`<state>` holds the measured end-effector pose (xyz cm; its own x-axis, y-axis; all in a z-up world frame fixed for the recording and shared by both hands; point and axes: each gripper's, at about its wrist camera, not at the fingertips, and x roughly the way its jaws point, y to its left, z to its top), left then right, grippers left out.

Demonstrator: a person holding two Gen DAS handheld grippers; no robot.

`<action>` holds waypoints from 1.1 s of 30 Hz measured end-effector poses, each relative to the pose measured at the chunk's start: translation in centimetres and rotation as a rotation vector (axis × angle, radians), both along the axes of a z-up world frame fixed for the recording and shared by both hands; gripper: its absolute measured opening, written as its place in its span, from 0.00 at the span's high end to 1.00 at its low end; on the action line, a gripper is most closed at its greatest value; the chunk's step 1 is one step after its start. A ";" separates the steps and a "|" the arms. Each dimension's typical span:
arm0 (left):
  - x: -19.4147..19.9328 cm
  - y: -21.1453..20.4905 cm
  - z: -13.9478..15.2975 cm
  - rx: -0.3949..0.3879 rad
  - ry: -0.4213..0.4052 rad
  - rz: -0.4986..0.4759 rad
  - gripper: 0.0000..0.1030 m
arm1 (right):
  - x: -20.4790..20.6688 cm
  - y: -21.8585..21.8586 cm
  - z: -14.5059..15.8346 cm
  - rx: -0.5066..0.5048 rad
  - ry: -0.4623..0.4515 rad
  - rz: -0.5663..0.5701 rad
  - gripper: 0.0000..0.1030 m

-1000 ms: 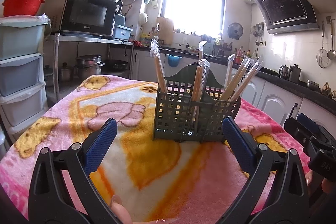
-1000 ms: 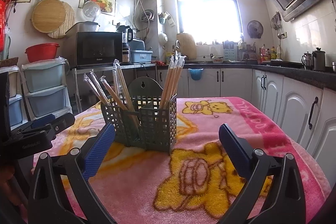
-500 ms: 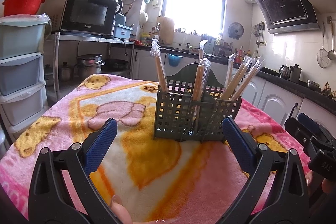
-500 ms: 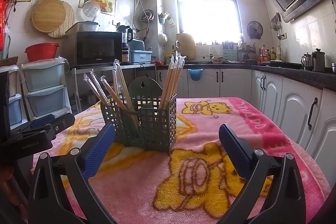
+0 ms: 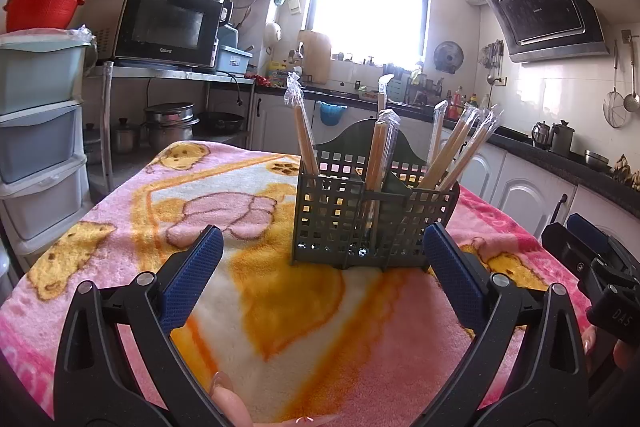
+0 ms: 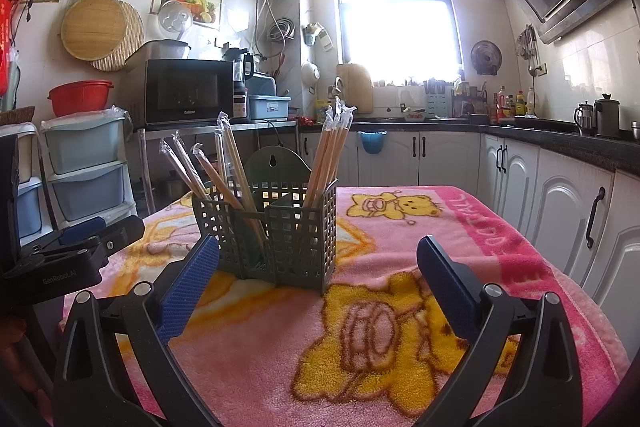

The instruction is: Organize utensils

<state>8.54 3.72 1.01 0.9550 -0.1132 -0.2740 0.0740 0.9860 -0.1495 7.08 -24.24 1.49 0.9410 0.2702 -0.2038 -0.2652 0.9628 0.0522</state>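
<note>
No visible change from 0.5 s ago. Utensil caddy (image 5: 372, 223) stands upright on blanket-covered tabletop (image 5: 280, 307), wrapped chopsticks (image 6: 328, 155) upright or leaning in its compartments. Left hand-held gripper (image 5: 320, 271) jaws spread apart, empty, short of caddy. Right hand-held gripper (image 6: 318, 275) likewise apart, empty.

Both cameras sit low over the near edge of the table (image 5: 120, 195), each looking forward between its own tongs toward the window. They share the utensil basket (image 5: 372, 223) mid-table, close by; the left view sees it from its left, the right view perhaps slightly nearer, from its right
</note>
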 end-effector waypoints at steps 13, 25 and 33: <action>0.0 0.0 0.0 0.001 -0.003 -0.001 0.10 | 0.0 -0.2 0.0 -0.001 0.005 -0.002 0.06; -0.1 0.0 0.0 0.000 -0.001 -0.001 0.10 | 0.1 -0.3 -0.1 0.002 0.007 -0.006 0.06; 0.2 0.1 -0.1 -0.005 0.018 -0.019 0.10 | 0.2 -0.4 -0.1 -0.003 0.020 -0.018 0.06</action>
